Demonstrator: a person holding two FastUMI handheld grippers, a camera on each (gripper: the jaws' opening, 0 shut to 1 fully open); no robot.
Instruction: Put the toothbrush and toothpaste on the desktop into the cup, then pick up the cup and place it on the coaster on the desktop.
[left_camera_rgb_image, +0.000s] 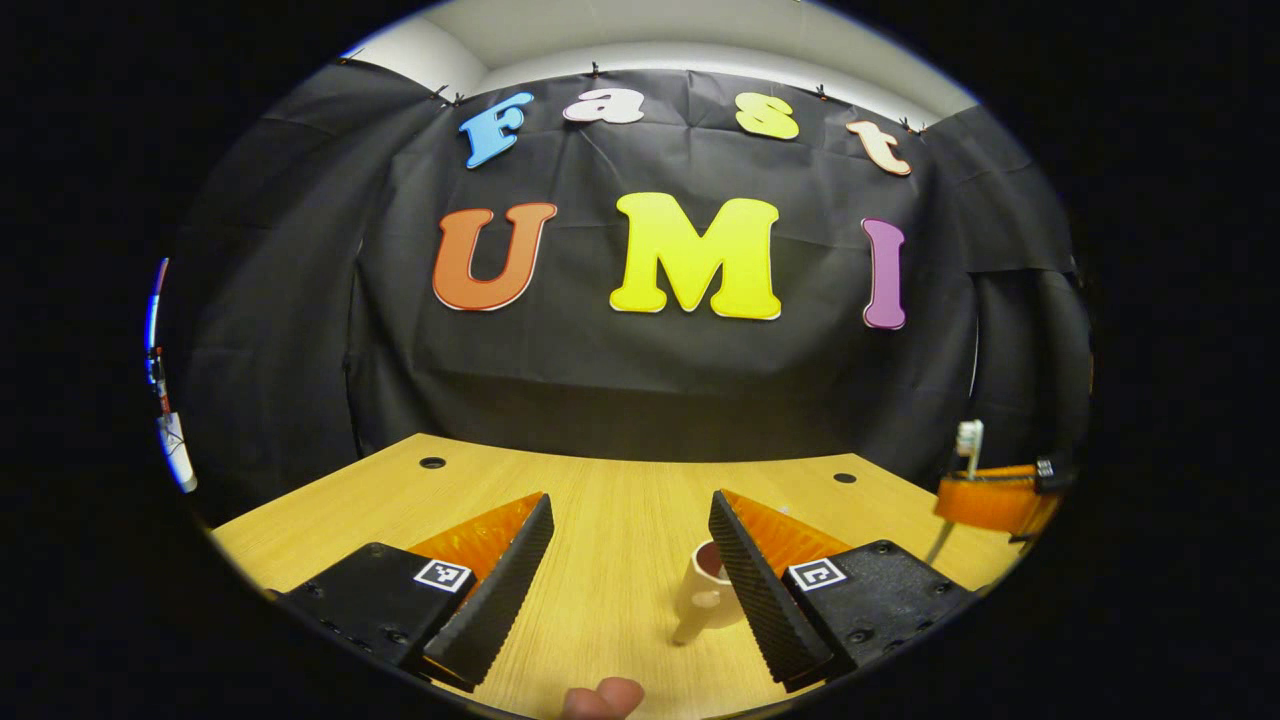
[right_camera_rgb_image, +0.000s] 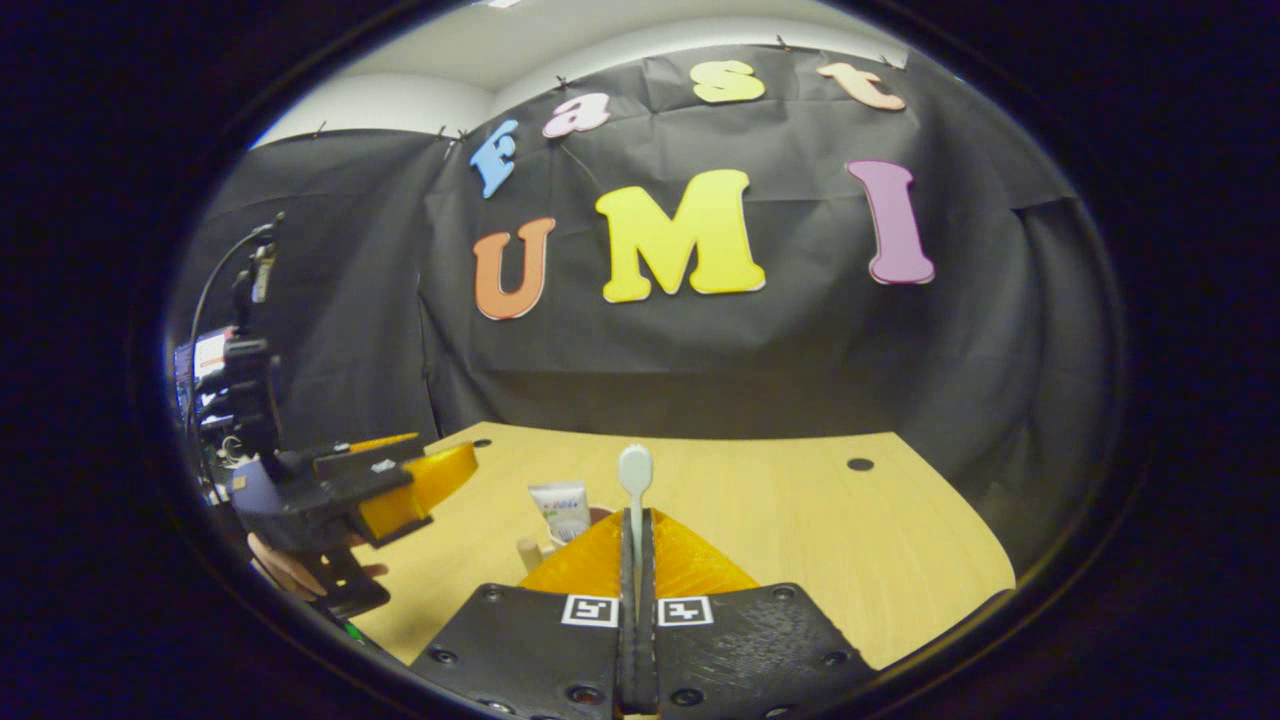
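Pressed together at the bottom of the right gripper view, the right tongs (right_camera_rgb_image: 636, 545) pinch the toothbrush (right_camera_rgb_image: 635, 478), which stands upright between the fingers with its head above their tips. Just beyond and left of the tips, the toothpaste (right_camera_rgb_image: 561, 508) sticks up out of the cup (right_camera_rgb_image: 530, 553), which is mostly hidden behind the tongs; only its handle and a bit of rim show. Farther left in that view, the left tongs (right_camera_rgb_image: 400, 480) hang above the table (right_camera_rgb_image: 800, 520), held by a hand (right_camera_rgb_image: 285, 565).

From the left gripper view, the left tongs (left_camera_rgb_image: 630, 520) are spread wide with nothing between the fingers. The cup (left_camera_rgb_image: 705, 590) stands on the table (left_camera_rgb_image: 600, 500) just behind the right-hand finger, partly covered by it. At the far right edge, the right tongs (left_camera_rgb_image: 990, 500) hold the toothbrush (left_camera_rgb_image: 968, 445), bristle head up. A fingertip (left_camera_rgb_image: 600, 698) shows at the bottom edge.
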